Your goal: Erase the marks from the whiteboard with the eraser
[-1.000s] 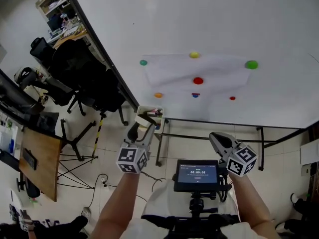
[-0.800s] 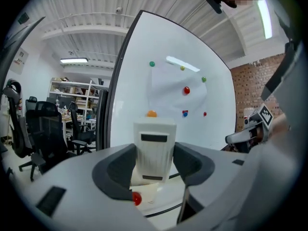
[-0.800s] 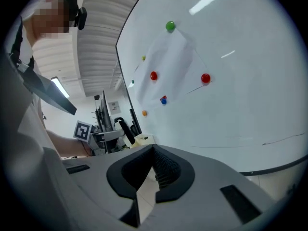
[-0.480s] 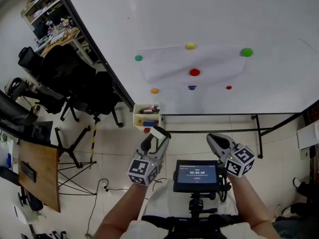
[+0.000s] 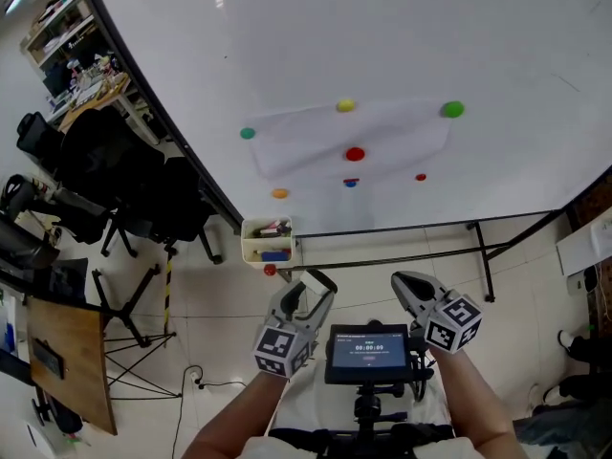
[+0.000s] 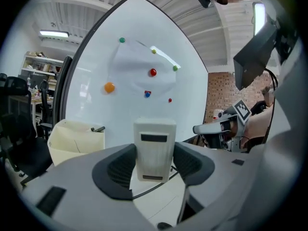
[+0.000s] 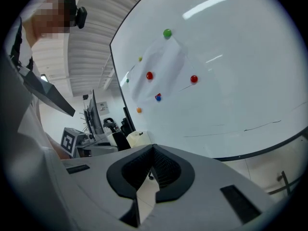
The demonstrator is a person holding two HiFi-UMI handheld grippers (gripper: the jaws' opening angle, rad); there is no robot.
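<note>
Grey jaws of the left hand-held gripper [image 6: 155, 170] pinch the white eraser [image 6: 154, 143], held low and well apart from the whiteboard [image 5: 402, 36]. The right hand-held gripper [image 7: 150, 172] is pressed together on nothing. By my judgement no wiping has begun. The marks are too faint to make out, bar one thin line [image 7: 262, 125].

The eraser [image 6: 154, 148], a white rectangular block with a dark slot near its top, stood upright, clamped between the jaws of the left tool [image 6: 155, 166]. The whiteboard [image 5: 402, 36] stood well apart from it, bearing a thin dark line [image 7: 262, 125] near its lower right.
</note>
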